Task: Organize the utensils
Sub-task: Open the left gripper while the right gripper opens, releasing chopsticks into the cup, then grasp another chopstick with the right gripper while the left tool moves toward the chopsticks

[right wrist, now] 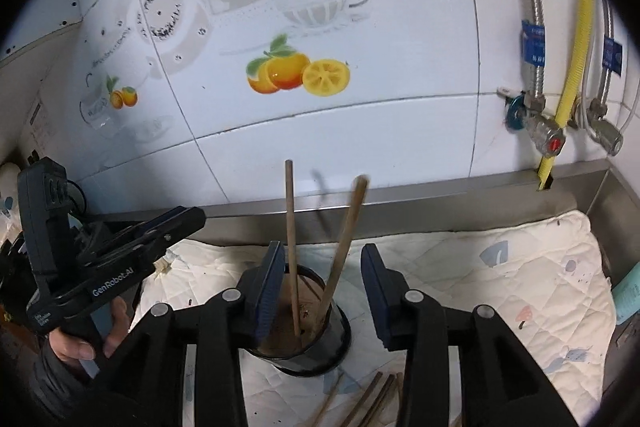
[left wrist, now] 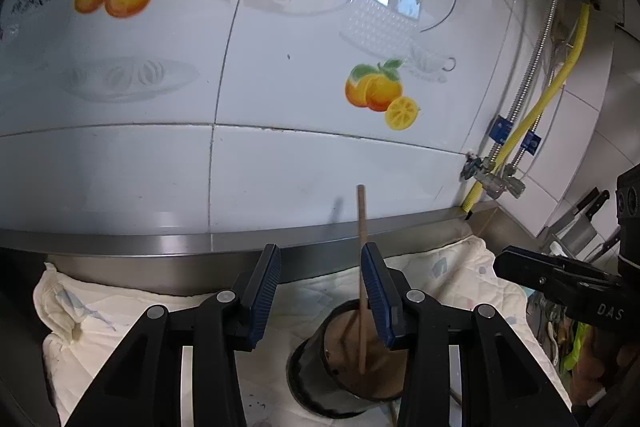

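Two chopsticks (right wrist: 292, 247) stand in the holder (right wrist: 304, 347) between the right hand-held gripper's (right wrist: 322, 291) parted (empty) jaws.

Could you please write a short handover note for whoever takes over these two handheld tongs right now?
Left tongs: open, gripping nothing.
Right tongs: open, gripping nothing.
Dark holder cup stands on the quilted cloth by the tiled wall.
Done: two wooden chopsticks stand in the cup, one upright, one leaning right.
Left: several loose chopsticks lie on the cloth in front of the cup; they probably go in next.
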Demonstrator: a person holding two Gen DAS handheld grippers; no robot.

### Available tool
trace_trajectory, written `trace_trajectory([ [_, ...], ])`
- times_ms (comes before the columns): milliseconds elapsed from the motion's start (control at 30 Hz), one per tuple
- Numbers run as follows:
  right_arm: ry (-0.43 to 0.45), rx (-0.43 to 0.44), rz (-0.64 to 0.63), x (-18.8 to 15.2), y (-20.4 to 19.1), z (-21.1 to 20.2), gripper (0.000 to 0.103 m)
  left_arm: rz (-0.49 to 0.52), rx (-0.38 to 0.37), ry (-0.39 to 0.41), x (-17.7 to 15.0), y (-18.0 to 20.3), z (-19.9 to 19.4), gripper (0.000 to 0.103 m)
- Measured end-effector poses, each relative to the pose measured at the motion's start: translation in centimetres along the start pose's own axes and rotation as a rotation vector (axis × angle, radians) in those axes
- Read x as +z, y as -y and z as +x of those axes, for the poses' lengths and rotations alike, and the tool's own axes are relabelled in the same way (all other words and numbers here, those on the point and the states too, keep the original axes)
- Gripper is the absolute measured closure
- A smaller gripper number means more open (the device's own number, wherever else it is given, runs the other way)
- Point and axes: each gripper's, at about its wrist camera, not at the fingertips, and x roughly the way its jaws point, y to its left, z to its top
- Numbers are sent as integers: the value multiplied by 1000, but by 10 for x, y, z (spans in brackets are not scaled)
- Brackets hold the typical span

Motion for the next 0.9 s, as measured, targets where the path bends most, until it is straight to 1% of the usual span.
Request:
trace_trajectory([
  [167, 1, -8, -34, -4, 0, -14, 59, 16, 12, -28, -5, 8, -14, 58],
  [333, -32, 5, -43, -22, 11, -29, 59, 22, 11, -59, -22, 17, -29, 58],
  [700, -180, -1, -35, -78, 47, -29, 60, -9, 2, -124, -70, 33, -53, 58],
  [900, -274, -1, -55, -107, 54, -15, 69, -36, 2, -147, -89, 35, -59, 58],
])
